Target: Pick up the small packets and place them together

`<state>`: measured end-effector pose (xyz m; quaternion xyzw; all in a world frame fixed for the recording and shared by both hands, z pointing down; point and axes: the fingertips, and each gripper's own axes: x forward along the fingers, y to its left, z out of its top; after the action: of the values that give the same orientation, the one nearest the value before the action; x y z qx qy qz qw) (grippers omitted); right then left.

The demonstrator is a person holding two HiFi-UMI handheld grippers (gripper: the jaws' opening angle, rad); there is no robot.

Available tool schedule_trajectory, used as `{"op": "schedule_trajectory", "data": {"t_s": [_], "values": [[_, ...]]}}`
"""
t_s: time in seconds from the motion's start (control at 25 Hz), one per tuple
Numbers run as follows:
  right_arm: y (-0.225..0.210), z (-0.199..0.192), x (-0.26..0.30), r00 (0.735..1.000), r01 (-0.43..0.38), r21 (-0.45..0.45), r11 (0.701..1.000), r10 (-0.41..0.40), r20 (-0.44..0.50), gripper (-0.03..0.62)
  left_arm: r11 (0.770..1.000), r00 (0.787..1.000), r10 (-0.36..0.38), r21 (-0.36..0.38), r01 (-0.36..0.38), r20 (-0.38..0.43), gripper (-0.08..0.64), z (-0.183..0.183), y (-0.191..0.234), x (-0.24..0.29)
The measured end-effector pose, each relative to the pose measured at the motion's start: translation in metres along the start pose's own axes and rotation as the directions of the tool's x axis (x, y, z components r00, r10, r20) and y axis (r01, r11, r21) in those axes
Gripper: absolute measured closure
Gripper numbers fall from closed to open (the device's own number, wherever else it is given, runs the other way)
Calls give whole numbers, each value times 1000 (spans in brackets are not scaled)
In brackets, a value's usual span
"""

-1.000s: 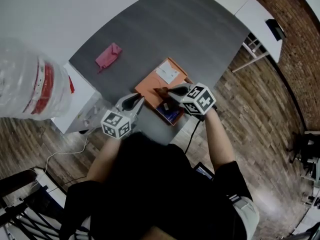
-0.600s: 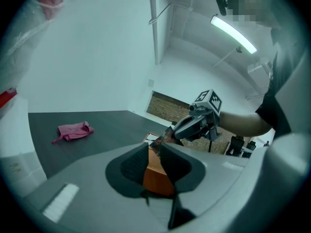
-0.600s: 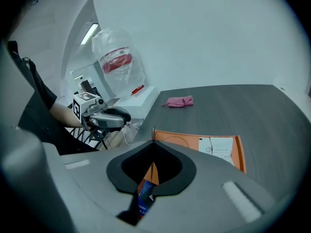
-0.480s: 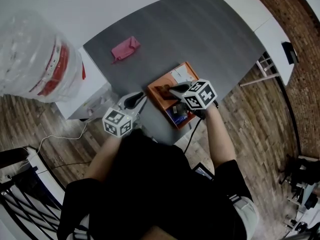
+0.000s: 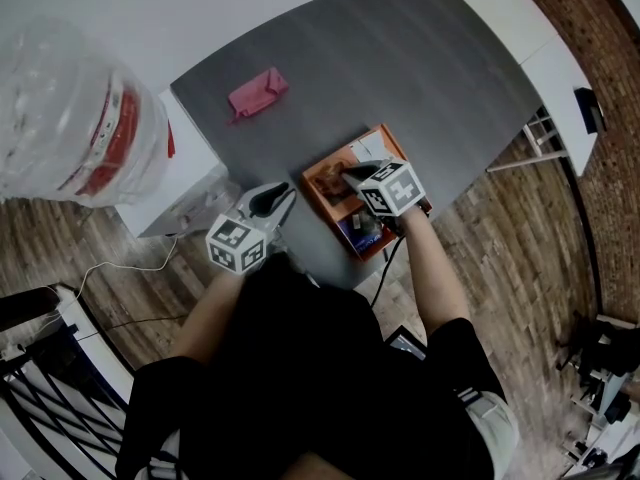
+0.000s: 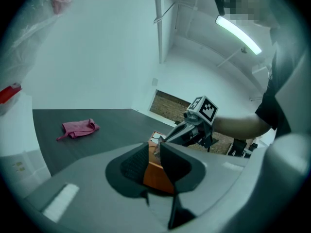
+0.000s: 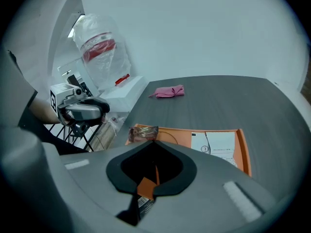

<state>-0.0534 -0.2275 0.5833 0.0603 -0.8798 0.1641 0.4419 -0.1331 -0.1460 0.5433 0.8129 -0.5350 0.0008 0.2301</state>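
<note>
Right hand-held gripper (image 7: 155, 142) lower now, over orange tray (image 7: 245, 154), pinched tight on brown packet (image 7: 144, 133) by its edge. Left hand-held gripper (image 6: 155, 150) slightly parted, empty, nearby. Risk imo: thin grip, packet slips, lands off tray on surface (image 7: 218, 101).

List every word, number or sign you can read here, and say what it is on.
No text here is legible.
Printed lines on the white packet in the orange tray: too small to read.
Print on the brown packet: blurred.
Red band on the bottle: no legible words.
The marker cubes: square patterns only, no letters.
</note>
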Motion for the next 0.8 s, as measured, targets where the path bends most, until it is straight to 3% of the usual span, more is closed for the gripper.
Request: {"op": "schedule_trajectory", "data": {"t_s": [0.12, 0.28, 0.4, 0.8], "values": [[-3, 0, 4, 1000, 22, -22, 1000, -22, 7, 575, 1000, 1000, -3, 0, 3, -7, 486, -1, 1, 1], [-8, -5, 8, 994, 104, -122, 987, -109, -29, 527, 1000, 1000, -6, 1, 6, -15, 486, -2, 2, 2], [-10, -9, 9, 990, 127, -141, 982, -134, -39, 404, 1000, 1000, -11, 3, 11, -19, 486, -1, 1, 3], [-6, -5, -15, 988, 151, -99, 984, -147, 45, 428, 998, 998, -61, 32, 62, -29, 486, 2, -8, 13]]}}
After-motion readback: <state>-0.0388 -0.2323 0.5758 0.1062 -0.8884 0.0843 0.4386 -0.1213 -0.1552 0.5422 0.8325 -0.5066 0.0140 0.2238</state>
